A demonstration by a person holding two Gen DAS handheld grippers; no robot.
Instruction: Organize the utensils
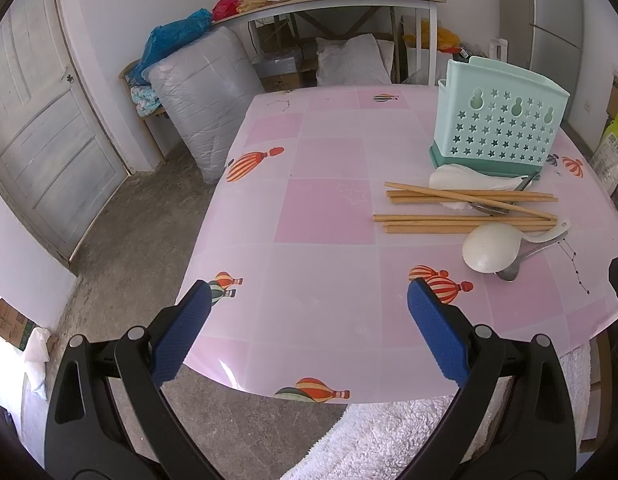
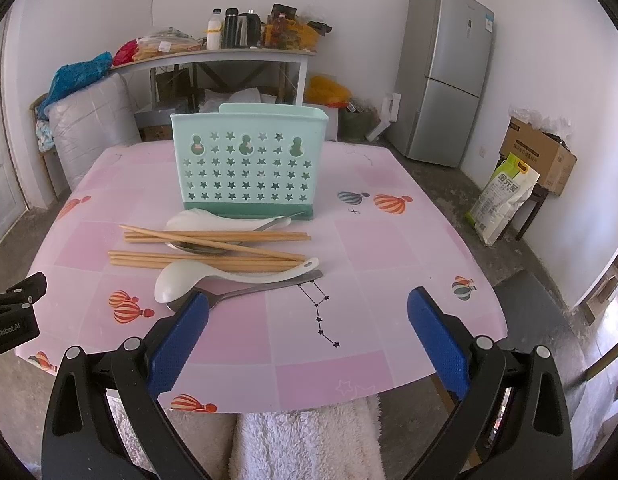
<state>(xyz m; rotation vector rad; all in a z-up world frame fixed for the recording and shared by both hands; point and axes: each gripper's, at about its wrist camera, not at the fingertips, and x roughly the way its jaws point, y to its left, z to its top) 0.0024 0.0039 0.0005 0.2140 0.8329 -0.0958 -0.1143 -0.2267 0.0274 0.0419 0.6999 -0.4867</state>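
Right gripper poised over the near part of the table, blue pads spread wide and holding nothing, aimed straight at the utensil holder. Left gripper likewise spread and empty, hanging over the table's near left corner, well to the left of the holder. Probably parked that way so either tool can drop onto a piece without first having to part.

Nearest the right gripper, in front of the holder: a metal spoon flat on the cloth, its bowl just beside the left pad and partly hidden by it. Resting on that spoon, a white ladle-shaped spoon, bowl down, handle running right. Closer to the holder, a bundle of wooden chopsticks lying crosswise, then a second bundle with one stick slanting across both. Under the second bundle, another metal spoon, and touching the holder's base, a second white spoon.

Holder upright past the pile, mint with star cut-outs on a darker green base, apparently with nothing sticking out of its top. Judging from that, sorting not yet begun.

Loose, overlapping heap likely to shift when one piece is lifted; top pieces, the ladle spoon or the slanting chopstick, likely easiest first. Thin sticks flat on slick cloth probably awkward to pinch.
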